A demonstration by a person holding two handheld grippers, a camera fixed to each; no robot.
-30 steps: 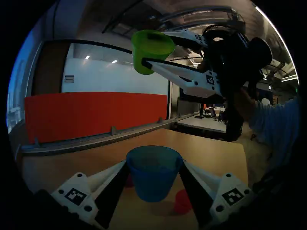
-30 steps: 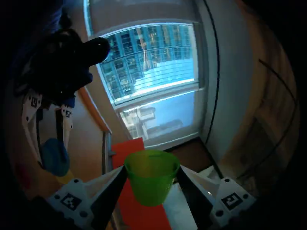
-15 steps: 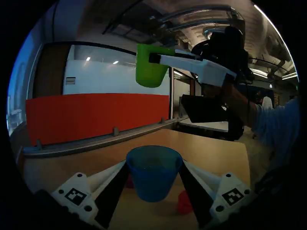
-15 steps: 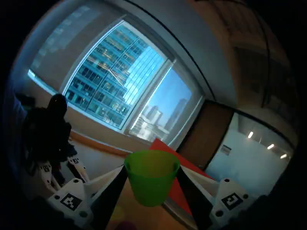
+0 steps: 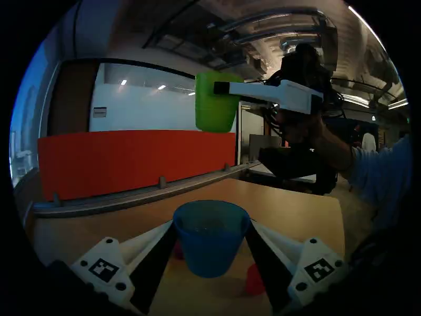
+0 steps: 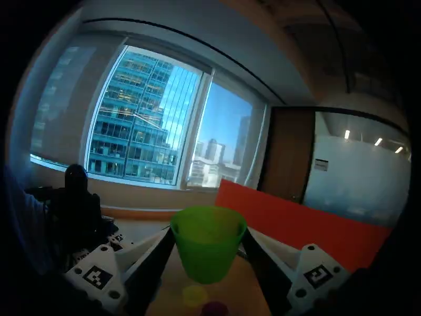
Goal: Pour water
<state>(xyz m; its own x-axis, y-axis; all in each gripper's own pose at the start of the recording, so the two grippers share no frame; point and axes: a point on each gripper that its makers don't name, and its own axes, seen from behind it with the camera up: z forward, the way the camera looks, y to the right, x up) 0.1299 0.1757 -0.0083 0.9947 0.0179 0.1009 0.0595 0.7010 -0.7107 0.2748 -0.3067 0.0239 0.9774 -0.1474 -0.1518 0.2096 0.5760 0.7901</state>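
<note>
In the left gripper view my left gripper [image 5: 210, 239] is shut on a blue cup [image 5: 211, 243], held upright just above the wooden table [image 5: 294, 208]. Higher up and farther off, the right gripper [image 5: 218, 100] holds a green cup [image 5: 214, 109] upright in the air, with a hand and blue sleeve [image 5: 379, 174] behind it. In the right gripper view my right gripper [image 6: 209, 247] is shut on that green cup [image 6: 208, 242], level and upright. The left gripper [image 6: 113, 243] and the dark hand holding it [image 6: 73, 210] sit low at the left.
Two small red objects [image 5: 254, 279] lie on the table beneath the blue cup. A yellow disc [image 6: 194, 295] and a purple one [image 6: 214, 308] lie below the green cup. An orange panel [image 5: 131, 160] with a metal rail runs along the table's far edge. Large windows [image 6: 152, 137] stand beyond.
The green cup has swung back from tipped on its side to upright and shifted slightly right. The right gripper view has rolled level. The blue cup has stayed put.
</note>
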